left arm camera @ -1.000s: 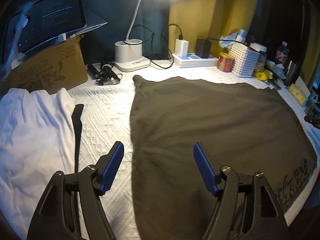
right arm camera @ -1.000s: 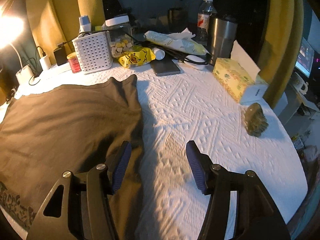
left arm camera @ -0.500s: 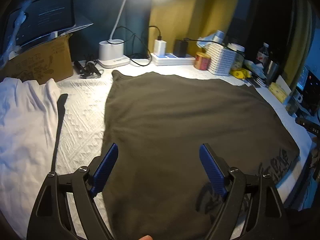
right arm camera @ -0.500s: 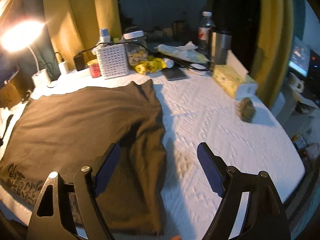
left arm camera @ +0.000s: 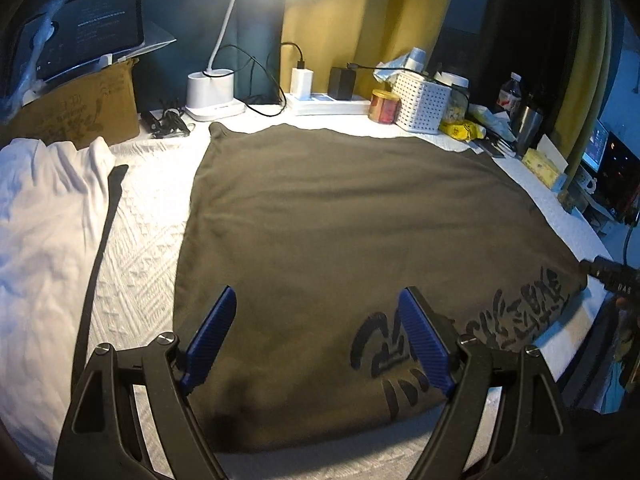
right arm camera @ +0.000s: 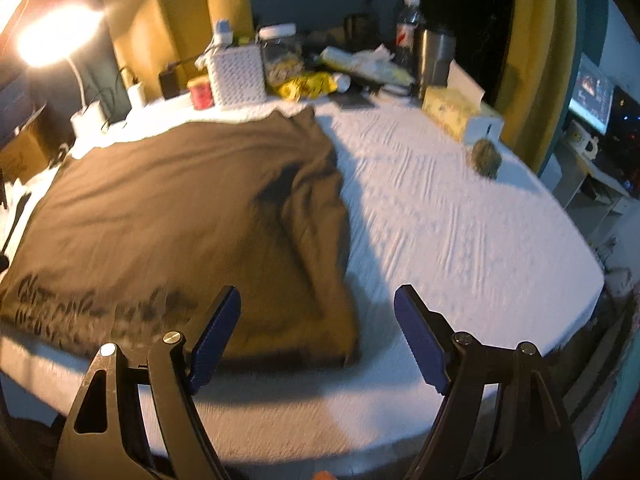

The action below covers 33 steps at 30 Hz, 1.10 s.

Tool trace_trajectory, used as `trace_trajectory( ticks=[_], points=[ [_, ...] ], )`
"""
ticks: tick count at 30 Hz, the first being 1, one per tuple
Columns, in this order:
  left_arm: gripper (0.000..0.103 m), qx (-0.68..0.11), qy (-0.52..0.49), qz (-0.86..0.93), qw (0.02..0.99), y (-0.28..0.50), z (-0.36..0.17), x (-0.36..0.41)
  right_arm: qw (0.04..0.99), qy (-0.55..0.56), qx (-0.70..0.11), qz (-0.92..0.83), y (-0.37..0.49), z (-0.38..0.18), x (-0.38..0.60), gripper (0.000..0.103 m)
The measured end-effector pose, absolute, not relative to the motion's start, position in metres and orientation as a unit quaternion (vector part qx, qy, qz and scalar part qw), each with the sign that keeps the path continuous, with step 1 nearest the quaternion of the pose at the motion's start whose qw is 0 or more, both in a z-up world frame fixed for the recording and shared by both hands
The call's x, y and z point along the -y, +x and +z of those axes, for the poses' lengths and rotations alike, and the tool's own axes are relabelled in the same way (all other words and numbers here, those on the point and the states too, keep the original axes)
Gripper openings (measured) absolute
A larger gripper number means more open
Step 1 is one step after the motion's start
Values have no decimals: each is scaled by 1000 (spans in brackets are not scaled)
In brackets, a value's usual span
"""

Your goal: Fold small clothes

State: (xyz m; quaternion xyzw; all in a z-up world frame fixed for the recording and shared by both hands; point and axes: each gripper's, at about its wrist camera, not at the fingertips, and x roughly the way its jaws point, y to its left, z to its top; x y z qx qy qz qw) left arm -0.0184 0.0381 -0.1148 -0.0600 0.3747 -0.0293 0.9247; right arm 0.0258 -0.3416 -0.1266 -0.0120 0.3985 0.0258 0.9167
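We can read very little. The dark garment (left arm camera: 360,220) carries black brush-style lettering along its near hem, at about 4 o'clock in the left wrist view, but we cannot make out the characters. The screen (left arm camera: 88,24) at 10 o'clock shows lines of text too small to read. The cardboard box (left arm camera: 80,116) beneath bears faint, illegible print.

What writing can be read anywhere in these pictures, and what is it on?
"DAS": white letters on the black device at the right edge of the left view.
Black lettering on the brown shirt: stylised, not readable.
Cardboard box print: too faint.
Screen text lines: too small.
Red can and bottle labels: too blurred.
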Motion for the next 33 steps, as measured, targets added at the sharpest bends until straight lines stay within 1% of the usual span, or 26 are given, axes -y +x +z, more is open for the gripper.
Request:
trace_trajectory(
  ticks=[4, 11, 28, 33],
  points=[
    [83, -377, -58, -31, 924, -21, -116, -35, 908, 1, -417, 44, 11, -140, 340, 82],
    [83, -386, -62, -25, 920, -20, -121, -35, 896, 64, -435, 69, 3, -153, 344, 82],
    [83, -409, -59, -5, 911, 13, -122, -47, 902, 98, -413, 80, 52, -154, 320, 84],
    [83, -417, -56, -4, 907, 28, -124, -47, 904, 90, -411, 79, 71, -153, 311, 84]
  ],
)
